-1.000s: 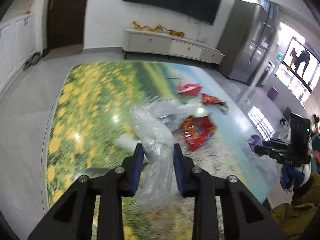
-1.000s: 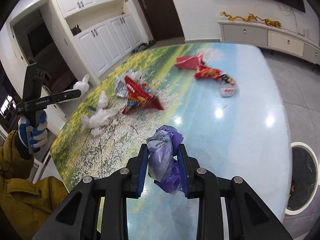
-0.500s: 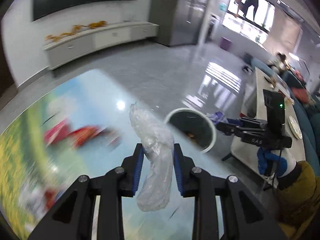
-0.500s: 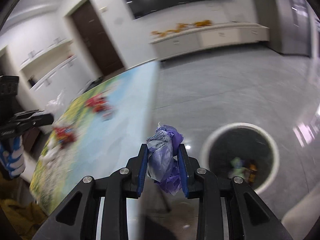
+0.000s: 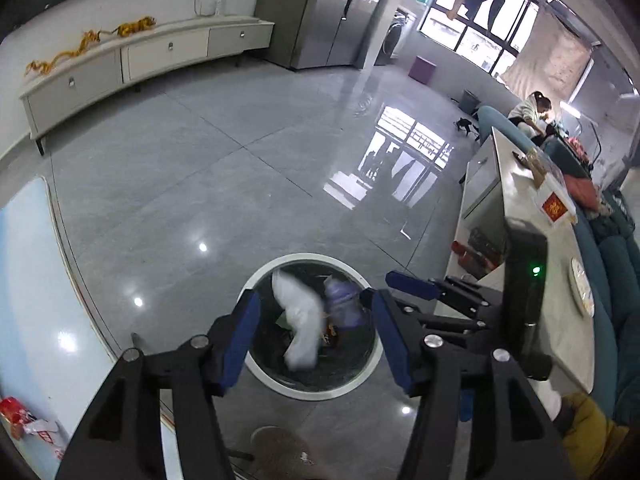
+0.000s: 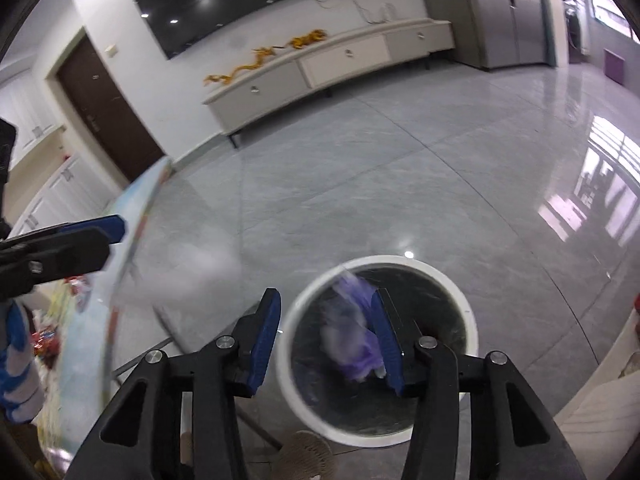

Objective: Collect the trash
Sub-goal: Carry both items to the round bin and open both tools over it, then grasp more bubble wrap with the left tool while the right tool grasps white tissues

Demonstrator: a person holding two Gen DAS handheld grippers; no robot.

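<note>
A round black bin with a white rim (image 5: 308,394) stands on the grey floor under both grippers. My left gripper (image 5: 313,299) hangs above it, jaws opening, and a clear plastic bag (image 5: 300,320) is dropping free between them into the bin. A purple bag (image 5: 345,305) falls beside it. In the right wrist view my right gripper (image 6: 325,298) is over the bin rim (image 6: 400,259) with jaws opening. The blurred purple bag (image 6: 354,340) slides down past the right pad, loose. One of the right gripper's fingers (image 5: 416,286) shows just right of my left one.
The table with the printed top (image 5: 24,280) lies at the left edge, with a red wrapper (image 5: 16,420) on it. A white counter (image 5: 520,208) stands right of the bin. A long low cabinet (image 5: 140,52) lines the far wall. Open floor lies beyond the bin.
Both grippers swung from the table out over the bin. Both jaws have spread, and the clear bag and the purple bag have left the pads and are falling into the bin.
</note>
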